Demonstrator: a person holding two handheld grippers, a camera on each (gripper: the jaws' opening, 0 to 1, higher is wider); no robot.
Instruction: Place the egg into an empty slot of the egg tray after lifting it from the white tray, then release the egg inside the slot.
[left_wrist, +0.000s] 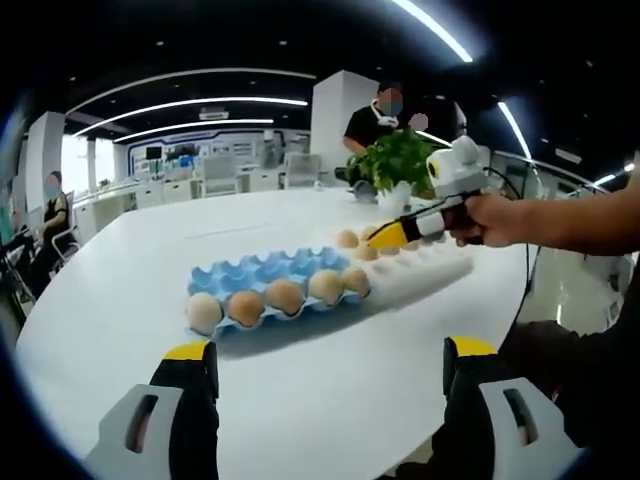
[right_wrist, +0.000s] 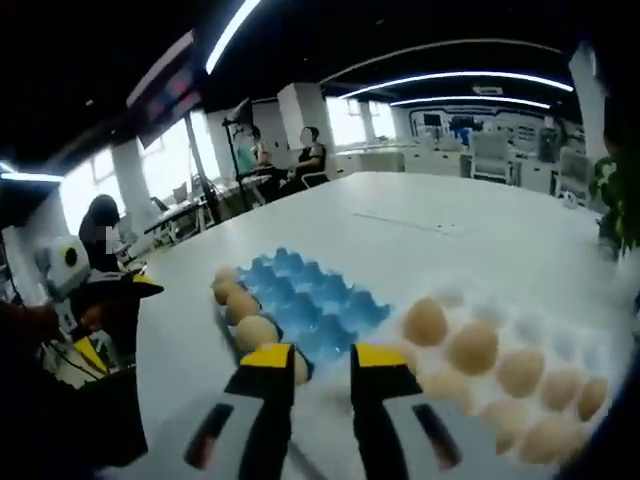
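Left gripper view: left gripper (left_wrist: 328, 372) low over the white table (left_wrist: 120, 320), jaws set wide apart, nothing between them. Ahead, blue egg tray (left_wrist: 262, 275) flat on the table, front row filled with five brown eggs (left_wrist: 284, 296), back rows of slots bare. White tray (left_wrist: 430, 268) touching the blue tray's far right end, several eggs visible in it. Right gripper (left_wrist: 385, 236) reaching in from the right, held by a hand (left_wrist: 495, 217), yellow tips down at the eggs in the white tray; gap between those tips too small to judge here. Potted green plant (left_wrist: 397, 160) behind the white tray, seated person behind the plant, office desks farther back. Right gripper view: right gripper (right_wrist: 322, 365) with yellow-tipped jaws a narrow gap apart, nothing visibly clamped; tips poised over the seam where the blue egg tray (right_wrist: 325, 305) meets the white tray (right_wrist: 560, 345). Egg (right_wrist: 257, 332) in the blue tray's near corner just beside the left jaw tip, partly hidden by it. White tray to the right carries a diagonal row of brown eggs, nearest one (right_wrist: 425, 322) just beyond the right jaw tip. Left gripper (right_wrist: 95, 300) at far left edge, blurred, state unreadable from this side. People seated at desks in the background.
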